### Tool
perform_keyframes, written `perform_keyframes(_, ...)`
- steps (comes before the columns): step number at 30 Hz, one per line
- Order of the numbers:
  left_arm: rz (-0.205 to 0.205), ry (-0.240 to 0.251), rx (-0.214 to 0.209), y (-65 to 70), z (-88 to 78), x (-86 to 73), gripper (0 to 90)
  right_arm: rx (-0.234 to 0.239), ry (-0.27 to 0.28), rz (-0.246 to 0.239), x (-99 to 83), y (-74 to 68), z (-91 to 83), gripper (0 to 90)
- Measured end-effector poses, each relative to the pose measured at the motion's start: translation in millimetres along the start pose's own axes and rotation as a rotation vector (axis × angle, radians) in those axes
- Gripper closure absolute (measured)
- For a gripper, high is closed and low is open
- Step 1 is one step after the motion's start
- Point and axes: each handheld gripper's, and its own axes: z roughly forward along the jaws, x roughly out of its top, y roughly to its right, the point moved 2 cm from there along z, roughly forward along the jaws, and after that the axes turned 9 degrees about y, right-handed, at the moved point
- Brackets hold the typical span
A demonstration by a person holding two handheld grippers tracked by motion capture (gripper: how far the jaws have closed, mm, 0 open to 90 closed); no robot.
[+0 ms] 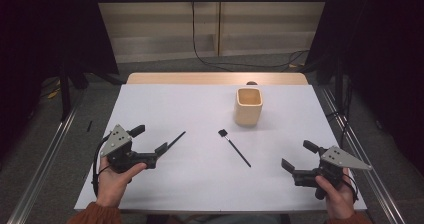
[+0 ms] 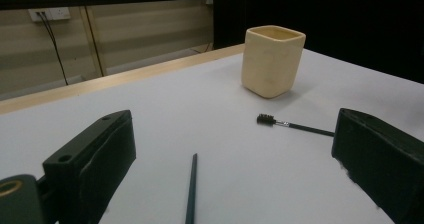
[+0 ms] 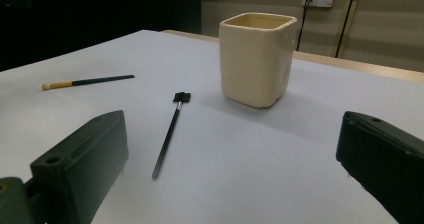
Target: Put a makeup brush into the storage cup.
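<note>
Left hand-held gripper [image 1: 151, 145] released, black jaws spread around a thin dark pencil-like stick [image 1: 175, 139] on the smooth white bench [image 1: 200, 184], right hand-held gripper [image 1: 296, 156] released and empty, slim black flat-headed brush [image 1: 235, 148] between both, square-sided cream ceramic cup [image 1: 248, 105] upright beyond

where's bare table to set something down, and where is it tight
Free: the far-left stretch beyond the left gripper, and the near strip between both grippers. Tighter: the middle, where the flat-headed brush lies just near of the cream cup, and the dark-handled brush at the left gripper.
</note>
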Motion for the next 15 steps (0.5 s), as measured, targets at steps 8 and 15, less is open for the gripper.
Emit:
perform_keyframes(8,-0.030,-0.018,-0.001,-8.9,14.9,11.5,4.7,0.007,-0.009,-0.006,-0.6,-0.9,1.0,0.0)
perform_keyframes(15,-0.048,-0.055,0.001,-13.2,26.0,12.5,4.0,0.012,-0.014,-0.016,-0.8,-1.4,1.6,0.0)
